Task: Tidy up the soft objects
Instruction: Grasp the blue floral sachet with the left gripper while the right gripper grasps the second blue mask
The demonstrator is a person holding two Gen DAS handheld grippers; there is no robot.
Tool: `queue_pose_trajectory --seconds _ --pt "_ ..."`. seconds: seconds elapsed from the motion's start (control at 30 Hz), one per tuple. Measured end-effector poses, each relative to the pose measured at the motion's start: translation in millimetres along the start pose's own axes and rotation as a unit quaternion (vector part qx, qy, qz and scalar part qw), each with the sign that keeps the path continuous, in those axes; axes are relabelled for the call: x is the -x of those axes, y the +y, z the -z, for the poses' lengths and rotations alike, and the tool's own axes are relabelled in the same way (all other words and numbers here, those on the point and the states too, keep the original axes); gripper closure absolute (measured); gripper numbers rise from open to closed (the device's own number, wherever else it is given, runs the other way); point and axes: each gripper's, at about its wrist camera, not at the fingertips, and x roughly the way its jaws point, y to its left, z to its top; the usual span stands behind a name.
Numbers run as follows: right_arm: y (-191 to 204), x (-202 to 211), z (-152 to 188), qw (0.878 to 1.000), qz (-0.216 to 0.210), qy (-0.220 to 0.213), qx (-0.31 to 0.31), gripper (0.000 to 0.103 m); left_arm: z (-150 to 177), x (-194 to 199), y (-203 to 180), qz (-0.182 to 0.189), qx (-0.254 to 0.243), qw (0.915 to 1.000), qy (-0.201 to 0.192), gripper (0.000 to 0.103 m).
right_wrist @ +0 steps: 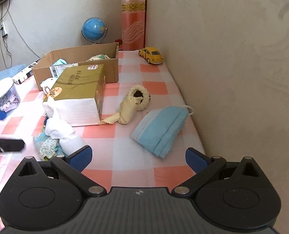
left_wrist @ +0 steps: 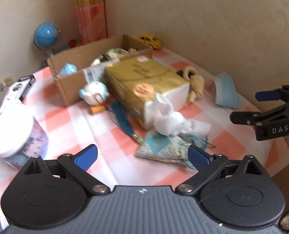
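Fingers apart on both grippers; right gripper [right_wrist: 138,159] faces the mask [right_wrist: 161,129], just above it mid-frame, long axis slanting upper right, nearer than the left gripper [left_wrist: 142,157].

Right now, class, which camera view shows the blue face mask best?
The right wrist view: the face mask lies sharp and whole, ear loop visible, just ahead of the open right gripper. The left wrist view shows it blurred, small, far right.

Globe [right_wrist: 94,28], yellow toy car [right_wrist: 151,55], lidded jar [right_wrist: 3,95].
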Motion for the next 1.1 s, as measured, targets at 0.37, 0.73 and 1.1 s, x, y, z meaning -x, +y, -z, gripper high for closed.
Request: queue_pose_trajectory --seconds 0.37,0.73,1.1 --pt "-2.6 -11.6 8.8 1.0 -0.006 0.013 0.013 0.0 0.9 -24.1 -19.3 0.031 -0.034 0.9988 0.016 0.013" --pt "-6.1 -17.0 10.2 1.0 -0.01 0.015 0.015 0.0 -3.1 -45.2 -16.4 0.055 -0.025 0.9976 0.034 0.037" --pt "-6.6 -43.4 -2.2 1.0 0.01 0.022 0.018 0.0 13.1 -25.9 -5.0 0.043 -0.008 0.9982 0.042 0.041"
